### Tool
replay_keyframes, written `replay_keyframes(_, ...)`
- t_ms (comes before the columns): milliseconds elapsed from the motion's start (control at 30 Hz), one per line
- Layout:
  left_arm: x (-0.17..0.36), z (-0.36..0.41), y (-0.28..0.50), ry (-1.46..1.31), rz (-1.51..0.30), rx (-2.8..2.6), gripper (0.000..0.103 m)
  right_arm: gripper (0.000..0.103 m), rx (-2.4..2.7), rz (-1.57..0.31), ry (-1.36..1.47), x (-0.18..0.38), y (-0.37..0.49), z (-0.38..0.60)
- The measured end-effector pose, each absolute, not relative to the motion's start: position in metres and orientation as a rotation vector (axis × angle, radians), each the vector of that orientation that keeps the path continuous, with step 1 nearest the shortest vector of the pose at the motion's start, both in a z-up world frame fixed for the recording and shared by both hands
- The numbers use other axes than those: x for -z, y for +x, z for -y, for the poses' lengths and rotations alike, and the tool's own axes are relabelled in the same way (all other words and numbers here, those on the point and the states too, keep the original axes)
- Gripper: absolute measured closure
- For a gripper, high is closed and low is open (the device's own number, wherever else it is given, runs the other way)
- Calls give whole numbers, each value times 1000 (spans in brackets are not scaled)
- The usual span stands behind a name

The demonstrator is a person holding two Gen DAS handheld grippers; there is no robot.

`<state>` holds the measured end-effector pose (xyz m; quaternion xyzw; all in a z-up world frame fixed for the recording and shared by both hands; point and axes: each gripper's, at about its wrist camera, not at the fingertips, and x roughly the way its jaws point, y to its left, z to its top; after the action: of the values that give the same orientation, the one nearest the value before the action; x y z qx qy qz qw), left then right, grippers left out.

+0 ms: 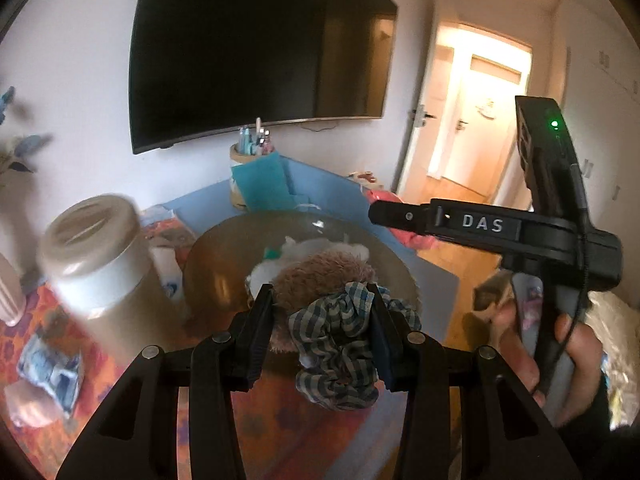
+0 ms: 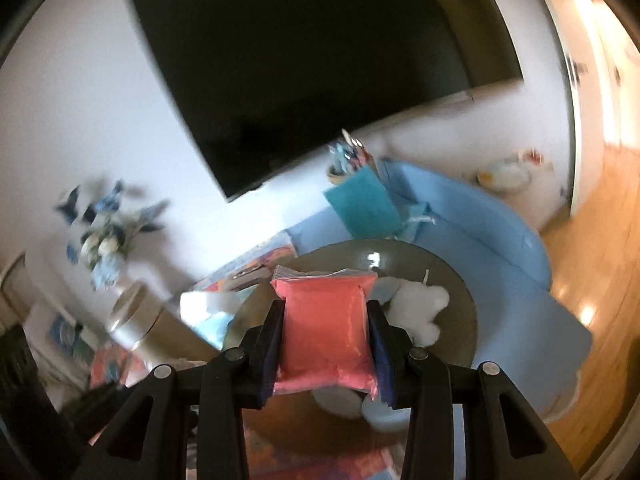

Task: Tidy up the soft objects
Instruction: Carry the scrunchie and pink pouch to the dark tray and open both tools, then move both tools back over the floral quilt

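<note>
Hand-held grippers (image 1: 320, 320) (image 2: 326, 336) angled downward, loaded

Home living room: wall-mounted television (image 1: 260, 52) at 12 o'clock, interior doorway (image 1: 476, 120) at 2 o'clock, wooden floor (image 2: 592, 272).

Warm glare floods the doorway (image 1: 476, 120); motion blur and fisheye bending smear both views' edges.

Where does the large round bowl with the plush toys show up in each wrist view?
Left wrist view: the bowl sits centre, just beyond the left tool, which grips a checked scrunchie.
Right wrist view: the bowl is centre-right, partly hidden behind the pink packet in the right tool.
Shared landmark: the wall-mounted television.
</note>
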<state>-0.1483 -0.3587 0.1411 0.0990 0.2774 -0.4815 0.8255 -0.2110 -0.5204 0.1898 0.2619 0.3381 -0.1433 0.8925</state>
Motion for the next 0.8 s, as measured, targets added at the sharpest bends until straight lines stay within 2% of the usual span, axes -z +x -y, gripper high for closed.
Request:
replay_keyframes(133, -129, 383, -135, 242, -588, 970, 60, 64, 315, -743, 553, -177, -191, 534)
replay_keyframes(167, -125, 388, -133, 254, -589, 962, 55, 64, 309, -758, 561, -172, -187, 537)
replay_keyframes(200, -122, 392, -131, 258, -592, 958, 49, 64, 311, -770, 565, -169, -184, 537)
replay_keyframes(233, -119, 395, -130, 260, -599, 952, 42, 58, 320, -781, 570, -165, -184, 540)
replay_keyframes(267, -116, 396, -129, 259, -609, 948, 24, 45, 325, -781, 576, -163, -184, 541)
replay_keyframes(300, -116, 396, -129, 250, -606, 954, 17, 41, 326, -771, 581, -162, -187, 541)
replay_keyframes(600, -122, 373, -152, 249, -580, 1013, 17, 40, 330, -746, 573, -174, -212, 528)
replay_keyframes(800, -128, 317, -156, 228, -566, 957, 17, 40, 296, -712, 551, -188, -230, 498)
